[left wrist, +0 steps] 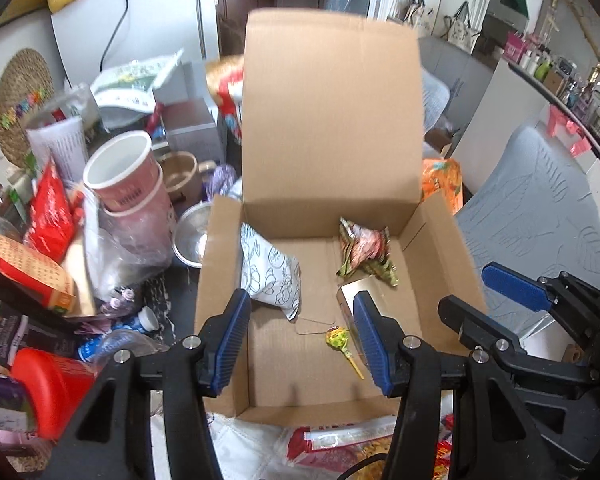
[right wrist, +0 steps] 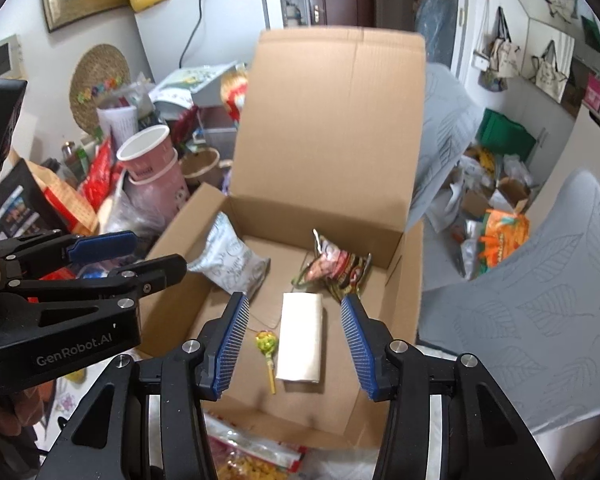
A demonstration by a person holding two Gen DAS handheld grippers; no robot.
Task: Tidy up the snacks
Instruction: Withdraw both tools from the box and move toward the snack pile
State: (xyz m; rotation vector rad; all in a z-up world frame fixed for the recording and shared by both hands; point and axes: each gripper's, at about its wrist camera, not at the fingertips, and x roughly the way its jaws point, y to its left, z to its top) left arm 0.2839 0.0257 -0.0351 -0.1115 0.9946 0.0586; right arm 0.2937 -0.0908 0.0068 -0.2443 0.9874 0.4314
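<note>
An open cardboard box (left wrist: 440, 264) (right wrist: 404, 264) stands with its lid up. Inside lie a white patterned snack bag (left wrist: 270, 276) (right wrist: 230, 266), a green and red wrapped snack (left wrist: 366, 250) (right wrist: 336, 266), a green lollipop (left wrist: 338, 340) (right wrist: 267, 342) and a pale flat packet (right wrist: 302, 338), partly hidden in the left wrist view (left wrist: 350, 294). My left gripper (left wrist: 300, 340) is open and empty above the box's near half; it also shows in the right wrist view (right wrist: 140, 252). My right gripper (right wrist: 294, 344) is open and empty over the pale packet; it also shows in the left wrist view (left wrist: 472, 292).
Clutter crowds the left of the box: stacked pink cups (left wrist: 128, 176) (right wrist: 152, 164), red snack bags (left wrist: 50, 216), a steel bowl (left wrist: 190, 236), a red-capped jar (left wrist: 52, 388). A red snack packet (left wrist: 340, 440) (right wrist: 252, 456) lies before the box. A grey leaf-patterned chair (left wrist: 540, 216) (right wrist: 540, 320) stands right.
</note>
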